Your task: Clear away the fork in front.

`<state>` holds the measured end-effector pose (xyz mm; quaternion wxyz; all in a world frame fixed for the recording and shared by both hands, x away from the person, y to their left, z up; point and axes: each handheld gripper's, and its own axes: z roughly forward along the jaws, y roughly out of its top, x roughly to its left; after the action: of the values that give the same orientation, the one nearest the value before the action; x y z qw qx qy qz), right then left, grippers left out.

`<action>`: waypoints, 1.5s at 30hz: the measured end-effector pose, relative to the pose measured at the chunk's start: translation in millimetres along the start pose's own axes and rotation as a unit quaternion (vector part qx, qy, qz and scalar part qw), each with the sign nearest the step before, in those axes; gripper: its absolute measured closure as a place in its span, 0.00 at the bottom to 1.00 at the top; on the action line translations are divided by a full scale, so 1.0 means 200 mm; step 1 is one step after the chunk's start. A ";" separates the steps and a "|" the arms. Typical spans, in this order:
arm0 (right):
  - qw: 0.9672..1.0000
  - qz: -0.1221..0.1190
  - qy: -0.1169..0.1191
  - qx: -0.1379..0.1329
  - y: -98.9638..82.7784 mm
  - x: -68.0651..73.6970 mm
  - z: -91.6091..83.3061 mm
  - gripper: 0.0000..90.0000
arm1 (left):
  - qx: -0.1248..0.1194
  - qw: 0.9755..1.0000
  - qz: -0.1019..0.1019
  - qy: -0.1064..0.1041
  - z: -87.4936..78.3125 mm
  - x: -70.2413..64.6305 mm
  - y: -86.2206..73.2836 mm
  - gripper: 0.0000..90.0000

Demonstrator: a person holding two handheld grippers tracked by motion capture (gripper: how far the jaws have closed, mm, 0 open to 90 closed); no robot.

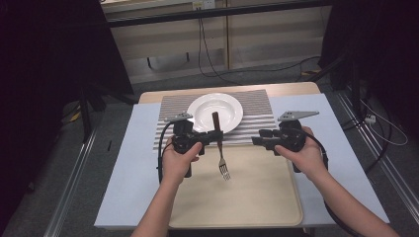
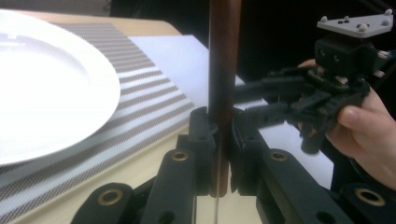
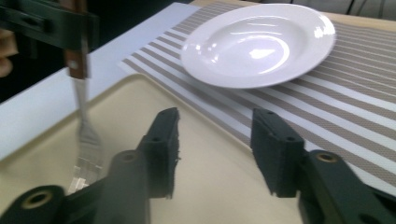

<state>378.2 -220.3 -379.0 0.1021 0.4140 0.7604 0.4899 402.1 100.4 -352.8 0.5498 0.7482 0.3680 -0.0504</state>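
The left tool is clamping the fork beside the plate; the right tool is gaping empty above the tray.

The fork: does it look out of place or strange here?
Somewhat: the fork lies on nothing. The left gripper clamps its brown handle, so it hangs tines-down above the beige tray, beside the plate.

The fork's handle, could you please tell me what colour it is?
Reddish brown wood, on the fork's handle; it shows best in the left gripper view.
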 end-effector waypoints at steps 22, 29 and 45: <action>0.999 0.003 -0.043 -0.008 -0.14 -0.13 -0.09 0.34 | 0.125 0.990 -0.060 -0.013 -0.14 0.14 -0.13 0.90; 0.999 0.005 -0.049 -0.015 -0.15 -0.14 -0.11 0.32 | 0.151 0.986 -0.065 -0.014 -0.15 0.17 -0.20 0.90; 0.998 0.005 -0.053 -0.021 -0.16 -0.14 -0.13 0.32 | 0.164 0.983 -0.087 0.011 -0.14 0.26 -0.35 0.85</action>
<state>364.2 -263.9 -398.8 0.1488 0.4409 0.7416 0.4833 388.1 158.5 -421.9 0.4090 0.7938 0.4245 -0.1497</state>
